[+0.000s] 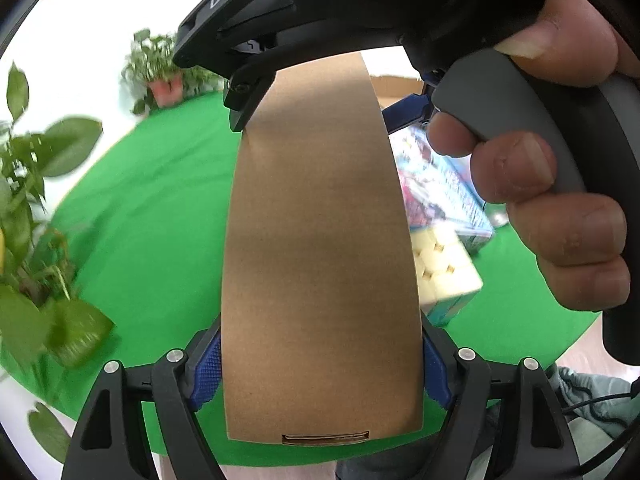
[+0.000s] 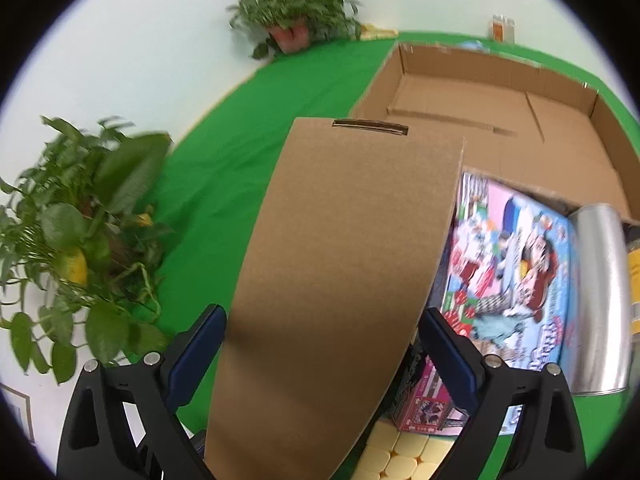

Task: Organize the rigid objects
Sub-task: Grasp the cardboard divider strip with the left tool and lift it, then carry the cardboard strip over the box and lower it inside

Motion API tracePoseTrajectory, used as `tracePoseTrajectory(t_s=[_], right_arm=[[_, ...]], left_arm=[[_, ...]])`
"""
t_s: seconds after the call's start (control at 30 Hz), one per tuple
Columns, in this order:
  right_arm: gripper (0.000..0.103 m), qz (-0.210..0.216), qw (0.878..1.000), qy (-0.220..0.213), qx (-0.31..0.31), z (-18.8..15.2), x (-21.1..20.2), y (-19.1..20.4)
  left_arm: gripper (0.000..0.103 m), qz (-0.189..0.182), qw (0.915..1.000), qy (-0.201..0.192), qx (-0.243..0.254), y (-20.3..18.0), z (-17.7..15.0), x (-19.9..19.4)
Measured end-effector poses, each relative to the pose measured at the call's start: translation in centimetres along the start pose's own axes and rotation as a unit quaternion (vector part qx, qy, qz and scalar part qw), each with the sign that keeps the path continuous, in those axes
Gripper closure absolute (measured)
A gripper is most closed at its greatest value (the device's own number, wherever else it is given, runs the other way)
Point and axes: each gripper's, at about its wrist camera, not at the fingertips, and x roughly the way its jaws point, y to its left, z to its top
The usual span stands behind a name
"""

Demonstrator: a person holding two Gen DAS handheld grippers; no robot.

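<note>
Carrying the brown cardboard box (image 1: 320,248), held between both grippers' jaws, seemed the step; next, lowering it into the open carton (image 2: 500,112) at one o'clock.

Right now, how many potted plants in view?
2. One red-potted plant at the far edge of the green cloth by the wall; one leafy plant near the left side. Others may be hidden behind the cardboard panel.

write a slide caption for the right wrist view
Right gripper clamps a brown cardboard panel above the green table, with an open cardboard box and colorful puzzle box beyond.
</note>
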Motion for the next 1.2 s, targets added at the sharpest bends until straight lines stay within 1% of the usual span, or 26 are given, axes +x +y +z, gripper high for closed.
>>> tracePoseTrajectory(t_s=[0.07, 0.17, 0.37, 0.5, 0.6, 0.7, 0.77, 0.87, 0.93, 1.03, 1.2], right_arm=[[0.007, -0.002, 1.0, -0.026, -0.009, 0.7, -1.9, 0.4], [0.007, -0.005, 0.998, -0.064, -0.02, 2.6, -4.5, 0.5], [0.007, -0.023, 0.991, -0.126, -0.027, 7.7, -8.2, -0.7], [0.007, -0.04, 0.988, -0.148, -0.031, 10.9, -9.4, -1.4], [0.007, -0.044, 0.988, -0.148, -0.03, 14.0, -9.6, -2.5], [0.007, -0.048, 0.988, -0.142, -0.029, 17.0, -8.8, -3.2], [0.007, -0.049, 0.989, -0.135, -0.031, 18.6, -8.3, -4.0], [0.007, -0.052, 0.991, -0.118, -0.034, 20.9, -6.6, -4.9], [0.007, -0.046, 0.993, -0.102, -0.035, 22.4, -5.2, -5.6], [0.007, -0.034, 0.996, -0.076, -0.024, 24.4, -2.7, -7.1], [0.007, -0.028, 0.999, -0.043, -0.011, 25.9, 0.4, -9.1]], left_arm=[[0.025, 0.004, 0.9998, -0.018, 0.003, -0.4, 1.2, -1.2], [0.025, 0.006, 0.9991, -0.042, 0.008, -1.0, 3.8, -2.5], [0.025, -0.006, 0.9963, -0.084, 0.018, -2.5, 10.8, -3.4], [0.025, -0.012, 0.9945, -0.099, 0.033, -3.7, 15.3, -2.9], [0.025, -0.014, 0.994, -0.103, 0.034, -4.5, 18.8, -2.4], [0.025, -0.017, 0.9947, -0.098, 0.028, -4.9, 22.4, -1.5], [0.025, -0.02, 0.9956, -0.089, 0.021, -5.6, 25.6, -0.2], [0.025, -0.023, 0.9971, -0.071, 0.012, -5.3, 29.1, 2.4], [0.025, -0.018, 0.998, -0.06, 0.008, -5.2, 30.2, 3.8], [0.025, -0.024, 0.9989, -0.04, -0.003, -6.1, 31.2, 5.5], [0.025, -0.03, 0.9993, -0.006, -0.019, -7.6, 32.1, 8.6]])
